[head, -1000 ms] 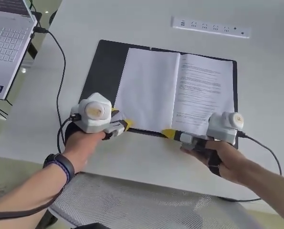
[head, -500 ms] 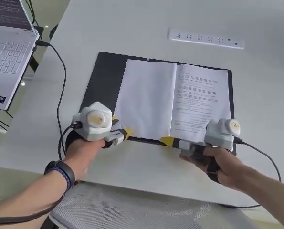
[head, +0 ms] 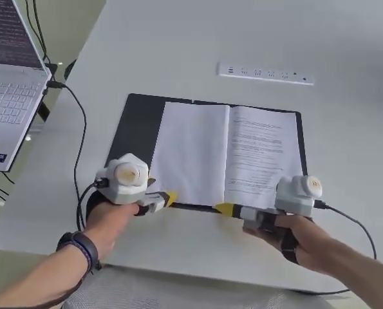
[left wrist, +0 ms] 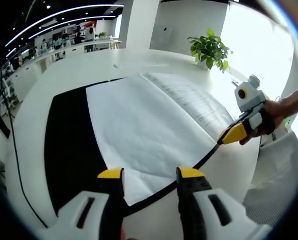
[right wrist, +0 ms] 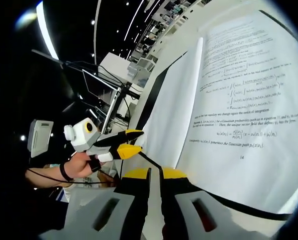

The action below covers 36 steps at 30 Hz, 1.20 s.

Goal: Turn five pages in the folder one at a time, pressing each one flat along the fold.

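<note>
Folder, black and lying open flat on a white table, sits directly ahead of both grippers. A blank page lies on its left half and a printed page of text and equations on its right half. The fold between them runs away from the person.

The left gripper, held in the left hand, points its yellow-tipped jaws at the folder's near edge, by the blank page's near left corner. Its jaws stand well apart with nothing between them. In the left gripper view the black cover and the blank page spread out just beyond the tips. Whether the tips touch the folder cannot be told.

The right gripper, held in the right hand, points toward the left gripper, and the two sets of tips are near each other. Its jaws are drawn almost together, with a thin slit between them and nothing seen in it. Its tips sit at the folder's near edge, close to the foot of the fold, with the printed page just ahead.

Beyond the folder's far edge lies a white power strip. Off to the left gripper's left, a laptop stands open.
</note>
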### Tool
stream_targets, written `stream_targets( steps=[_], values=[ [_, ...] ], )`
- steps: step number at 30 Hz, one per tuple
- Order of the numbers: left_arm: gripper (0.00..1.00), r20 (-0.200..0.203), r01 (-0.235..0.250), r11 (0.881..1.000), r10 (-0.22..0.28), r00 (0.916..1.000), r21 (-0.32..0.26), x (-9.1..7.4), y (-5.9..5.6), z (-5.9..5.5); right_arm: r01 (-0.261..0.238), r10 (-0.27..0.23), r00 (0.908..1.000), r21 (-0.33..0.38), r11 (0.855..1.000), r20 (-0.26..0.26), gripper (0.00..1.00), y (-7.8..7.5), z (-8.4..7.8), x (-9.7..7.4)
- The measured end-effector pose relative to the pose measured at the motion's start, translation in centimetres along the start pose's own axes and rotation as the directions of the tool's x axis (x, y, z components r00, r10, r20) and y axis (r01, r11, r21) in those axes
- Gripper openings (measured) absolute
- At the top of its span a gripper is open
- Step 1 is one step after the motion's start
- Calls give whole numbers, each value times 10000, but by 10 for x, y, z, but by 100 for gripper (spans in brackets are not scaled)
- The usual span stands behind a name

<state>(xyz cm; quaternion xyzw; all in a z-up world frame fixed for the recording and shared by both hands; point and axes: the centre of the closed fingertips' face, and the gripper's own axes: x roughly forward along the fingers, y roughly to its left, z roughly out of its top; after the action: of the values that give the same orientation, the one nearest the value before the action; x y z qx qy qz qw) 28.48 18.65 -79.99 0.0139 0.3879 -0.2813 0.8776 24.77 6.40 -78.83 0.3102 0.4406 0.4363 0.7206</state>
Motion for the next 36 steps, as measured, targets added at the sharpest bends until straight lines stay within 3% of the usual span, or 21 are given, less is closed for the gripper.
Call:
stream_targets(
  steps=[4, 8, 13, 15, 18, 28, 30, 33, 36],
  values=[
    [44, 49, 36, 9997, -37, 10000, 252, -5, 0, 6, 291, -285, 9996, -950, 9950, 80, 16, 1, 10, -12],
    [46, 203, 39, 9988, -49, 9998, 496, -12, -2, 15, 502, -467, 9985, -1457, 9881, 272, 19, 2, 21, -27],
    [47, 382, 66, 9971, -96, 9992, 760, -20, -3, 26, 1082, -979, 9936, -2267, 9680, 562, 23, 0, 34, -48],
    [48, 450, 64, 9962, -103, 9989, 863, -24, -4, 30, 1357, -1229, 9903, -2603, 9559, 651, 26, -2, 38, -57],
    [50, 534, 87, 9946, -143, 9985, 1035, -31, -7, 36, 1895, -1743, 9818, -3252, 9264, 756, 32, -6, 43, -74],
    [55, 658, 170, 9878, -274, 9975, 1546, -47, -15, 44, 2917, -2693, 9563, -4342, 8523, 1138, 41, -14, 52, -121],
    [57, 659, 166, 9867, -276, 9974, 1620, -51, -18, 45, 3180, -2933, 9475, -4701, 8234, 1271, 41, -14, 53, -130],
    [59, 689, 152, 9858, -270, 9973, 1670, -59, -21, 46, 3374, -3068, 9408, -4838, 8076, 1440, 45, -11, 53, -142],
    [62, 667, 143, 9846, -263, 9974, 1743, -60, -19, 44, 3477, -3090, 9374, -4863, 8016, 1608, 48, -6, 51, -150]
  ],
)
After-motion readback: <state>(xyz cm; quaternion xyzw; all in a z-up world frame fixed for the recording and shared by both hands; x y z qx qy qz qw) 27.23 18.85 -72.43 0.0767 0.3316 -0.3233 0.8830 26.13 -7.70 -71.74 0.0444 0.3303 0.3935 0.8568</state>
